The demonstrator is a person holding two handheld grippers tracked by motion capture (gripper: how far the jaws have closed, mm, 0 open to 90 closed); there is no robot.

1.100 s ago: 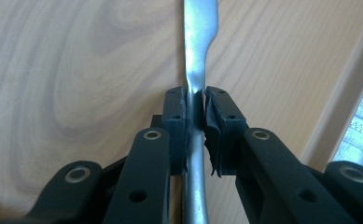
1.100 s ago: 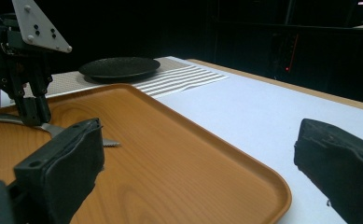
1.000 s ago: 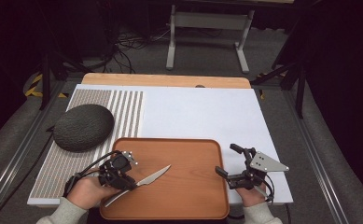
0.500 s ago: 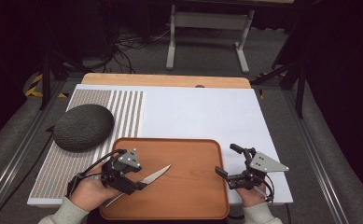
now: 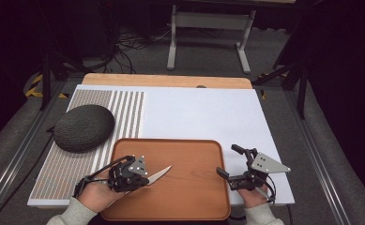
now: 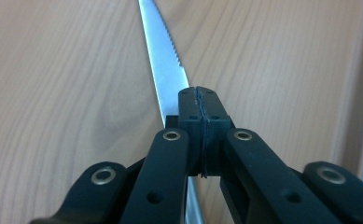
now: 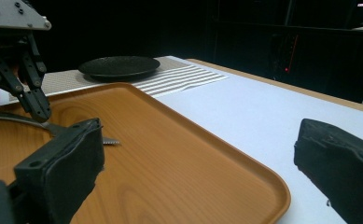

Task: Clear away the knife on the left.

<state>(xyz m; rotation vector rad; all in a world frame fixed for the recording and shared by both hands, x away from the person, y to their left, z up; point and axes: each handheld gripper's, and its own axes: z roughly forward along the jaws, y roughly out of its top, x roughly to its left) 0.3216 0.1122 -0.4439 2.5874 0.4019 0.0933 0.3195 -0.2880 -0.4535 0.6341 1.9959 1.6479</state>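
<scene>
The left gripper (image 5: 132, 174) has just been closing and now pinches the serrated knife (image 6: 166, 70) lying on the wooden tray (image 5: 189, 206), its blade (image 5: 160, 174) pointing ahead of the jaws. The right gripper (image 5: 232, 164) waits wide open and empty beside the tray. Next, probably, a level lift.

The tray (image 5: 185, 154), low in the middle of the high view, looks like wood with a warm brown grain and a smooth, slightly satin finish. On it lies a knife (image 6: 163, 70) whose blade is bright polished metal, glossy, with a finely toothed edge. The left gripper (image 6: 200, 100), at the bottom of its own view, is matt black plastic with small brass-coloured rivets and rubbery pads. The dark plate (image 5: 84, 126) at the left looks rough and matt. The surface (image 5: 208, 117) is smooth, matt white, like paper; its left part bears a dotted, striped mat (image 5: 124, 112).
</scene>
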